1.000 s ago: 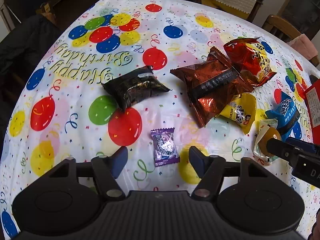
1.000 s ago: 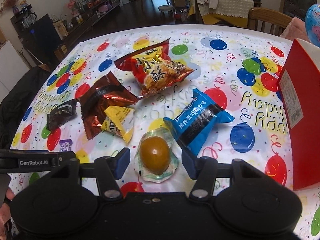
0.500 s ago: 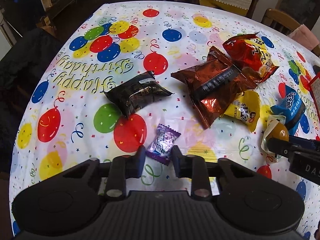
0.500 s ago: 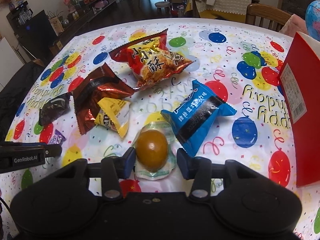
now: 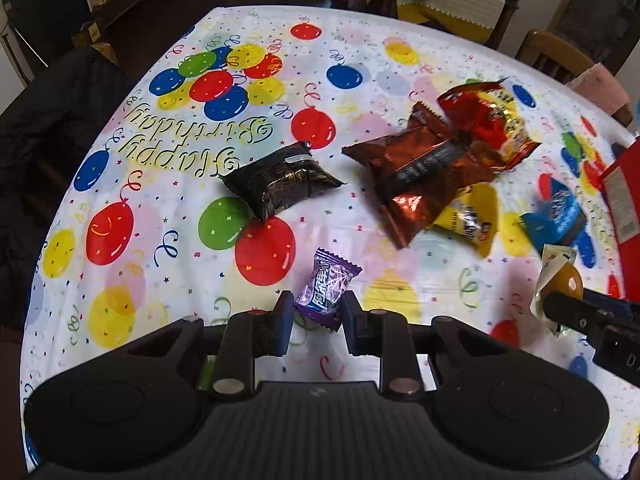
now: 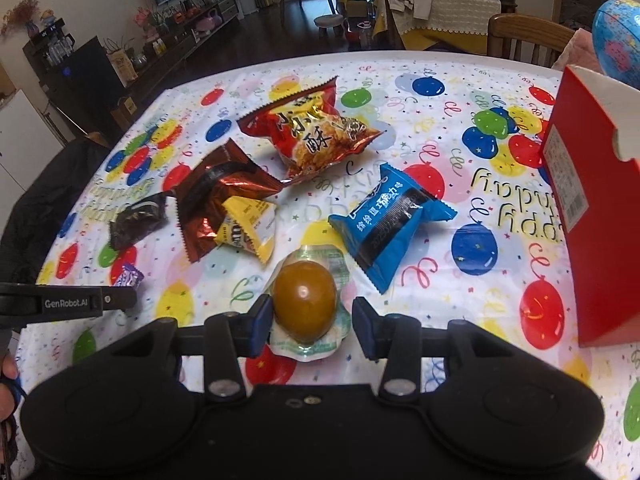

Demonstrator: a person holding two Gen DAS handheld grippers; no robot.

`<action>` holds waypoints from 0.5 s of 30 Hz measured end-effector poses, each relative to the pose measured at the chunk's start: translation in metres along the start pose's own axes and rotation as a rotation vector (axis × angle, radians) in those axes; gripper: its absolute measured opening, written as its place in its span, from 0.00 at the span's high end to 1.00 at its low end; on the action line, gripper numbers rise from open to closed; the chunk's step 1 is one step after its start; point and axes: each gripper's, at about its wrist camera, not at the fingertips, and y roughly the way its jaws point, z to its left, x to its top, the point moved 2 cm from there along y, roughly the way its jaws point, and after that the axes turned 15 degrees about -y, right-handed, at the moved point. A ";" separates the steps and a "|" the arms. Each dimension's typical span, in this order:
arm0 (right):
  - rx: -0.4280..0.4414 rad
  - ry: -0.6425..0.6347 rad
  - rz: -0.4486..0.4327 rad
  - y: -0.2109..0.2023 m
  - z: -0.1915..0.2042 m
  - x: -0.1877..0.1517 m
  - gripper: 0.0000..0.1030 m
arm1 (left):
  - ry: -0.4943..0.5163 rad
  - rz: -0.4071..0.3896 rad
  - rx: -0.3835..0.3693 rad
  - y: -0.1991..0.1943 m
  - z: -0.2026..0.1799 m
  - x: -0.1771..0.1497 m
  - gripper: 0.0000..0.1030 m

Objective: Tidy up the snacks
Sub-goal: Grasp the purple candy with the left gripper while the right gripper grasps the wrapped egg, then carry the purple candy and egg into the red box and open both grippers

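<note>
My left gripper (image 5: 318, 320) is shut on a small purple candy (image 5: 326, 290), which sticks up tilted between the pads. My right gripper (image 6: 308, 322) is shut on a clear-wrapped brown egg (image 6: 304, 300), its left pad against the egg and its right pad at the wrapper's edge. A blue pack (image 6: 390, 220), a red snack bag (image 6: 312, 136), a brown foil pack (image 6: 216, 196), a yellow pack (image 6: 248, 232) and a black pack (image 5: 280, 184) lie loose on the balloon tablecloth (image 5: 180, 260).
An open red box (image 6: 580, 220) stands at the table's right side, just right of my right gripper. A wooden chair (image 6: 520, 36) and a blue globe (image 6: 616, 40) are behind it. A dark jacket (image 5: 48, 128) hangs off the left edge.
The left jaws closed from wide open onto the purple candy and tilted it up. The right jaws narrowed onto the wrapped egg. Both views show the table from slightly farther back.
</note>
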 end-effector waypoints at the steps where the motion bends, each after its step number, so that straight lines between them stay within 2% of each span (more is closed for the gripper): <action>1: -0.002 0.000 -0.001 -0.004 0.001 0.000 0.59 | -0.002 0.000 -0.004 -0.004 0.000 -0.001 0.76; 15: -0.012 -0.001 -0.066 -0.076 -0.011 -0.004 0.59 | 0.041 -0.047 -0.108 -0.069 -0.039 -0.011 0.76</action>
